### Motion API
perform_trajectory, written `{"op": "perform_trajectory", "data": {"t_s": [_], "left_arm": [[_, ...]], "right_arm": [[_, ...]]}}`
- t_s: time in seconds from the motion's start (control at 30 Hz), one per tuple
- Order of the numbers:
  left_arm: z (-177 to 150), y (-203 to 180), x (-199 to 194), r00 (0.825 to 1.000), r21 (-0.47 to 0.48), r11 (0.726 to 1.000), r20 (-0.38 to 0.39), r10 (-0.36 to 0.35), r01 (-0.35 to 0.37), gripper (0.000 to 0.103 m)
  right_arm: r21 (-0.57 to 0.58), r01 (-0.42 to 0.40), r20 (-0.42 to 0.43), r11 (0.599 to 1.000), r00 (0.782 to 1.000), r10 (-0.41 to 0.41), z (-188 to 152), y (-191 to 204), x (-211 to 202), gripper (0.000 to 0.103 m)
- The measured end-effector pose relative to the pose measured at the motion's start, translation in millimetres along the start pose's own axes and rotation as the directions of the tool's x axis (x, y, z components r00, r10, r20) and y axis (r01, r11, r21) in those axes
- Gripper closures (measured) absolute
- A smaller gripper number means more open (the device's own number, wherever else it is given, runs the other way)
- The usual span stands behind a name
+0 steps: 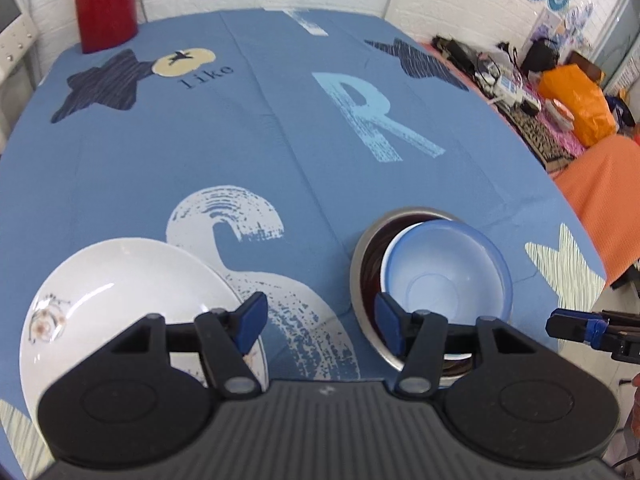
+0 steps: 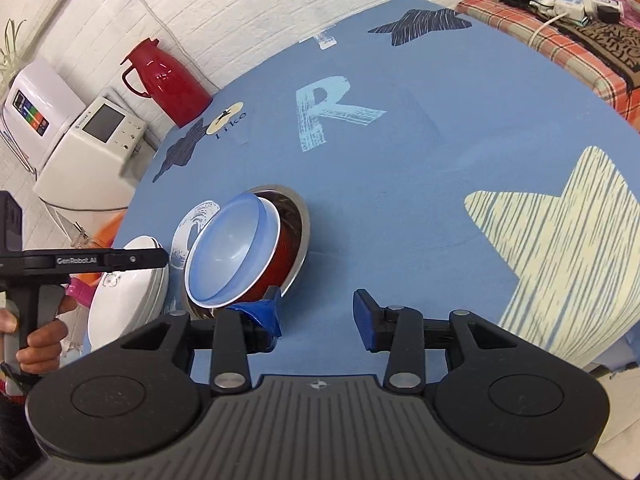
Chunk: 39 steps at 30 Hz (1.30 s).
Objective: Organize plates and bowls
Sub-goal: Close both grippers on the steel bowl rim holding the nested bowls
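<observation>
We see a counter [image 1: 280,128] under a blue cloth printed with stars and letters, a red flask [image 1: 106,0] by the white brick wall. A blue bowl [image 1: 448,272] nests tilted in a steel bowl [image 1: 362,256], beside white plates [image 1: 120,292]. Both grippers, left [image 1: 320,322] and right [image 2: 318,318], hold jaws spread, empty

A blue tablecloth [image 1: 280,128] printed with dark stars, a pale letter R and a cream striped star filled most of both views. A red thermos jug [image 1: 106,0] stood at the upper left of the left wrist frame, on the cloth's far corner. In the right wrist frame, two white appliances [image 2: 72,136] sat at the left, beside the jug. An orange bag [image 1: 576,100] and tangled cables lay at the upper right of the left wrist frame.
</observation>
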State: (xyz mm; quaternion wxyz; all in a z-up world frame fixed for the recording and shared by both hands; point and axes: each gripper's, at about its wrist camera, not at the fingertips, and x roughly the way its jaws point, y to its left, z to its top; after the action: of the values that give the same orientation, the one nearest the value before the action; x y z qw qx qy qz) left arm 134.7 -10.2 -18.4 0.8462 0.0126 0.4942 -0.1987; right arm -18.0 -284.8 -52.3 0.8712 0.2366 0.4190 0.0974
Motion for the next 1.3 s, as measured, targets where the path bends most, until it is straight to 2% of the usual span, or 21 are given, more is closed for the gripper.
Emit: {"op": "perform_trajectory", "data": {"t_s": [0.17,0.43,0.77,1.03,1.17,1.3], "left_arm": [[10,-4,16,0.999,0.057,0.998,-0.035,0.021,-0.019,0.046],[11,-2,34,0.998,0.063,0.998,-0.063,0.017,-0.013,0.045],[6,3,45,0.997,0.032,0.999,-0.078,-0.018,0.021,0.043],[7,13,48,0.993,-0.031,0.997,-0.095,-0.074,0.071,0.043],[7,13,49,0.993,-0.046,0.997,-0.093,-0.072,0.068,0.043],[6,12,48,0.994,-0.056,0.997,-0.086,-0.064,0.059,0.043]], "right_arm": [[0.019,-0.002,-0.006,1.0,1.0,0.002,3,0,6,0.078],[0.001,0.017,-0.04,1.0,0.999,-0.017,13,3,23,0.078],[-0.073,0.066,-0.088,0.995,0.994,-0.073,31,12,45,0.076],[-0.064,0.096,-0.112,0.993,0.988,-0.103,35,13,66,0.075],[-0.061,0.09,-0.092,0.994,0.991,-0.095,33,10,68,0.071],[-0.085,0.105,-0.068,0.991,0.991,-0.111,29,8,66,0.06]]}}
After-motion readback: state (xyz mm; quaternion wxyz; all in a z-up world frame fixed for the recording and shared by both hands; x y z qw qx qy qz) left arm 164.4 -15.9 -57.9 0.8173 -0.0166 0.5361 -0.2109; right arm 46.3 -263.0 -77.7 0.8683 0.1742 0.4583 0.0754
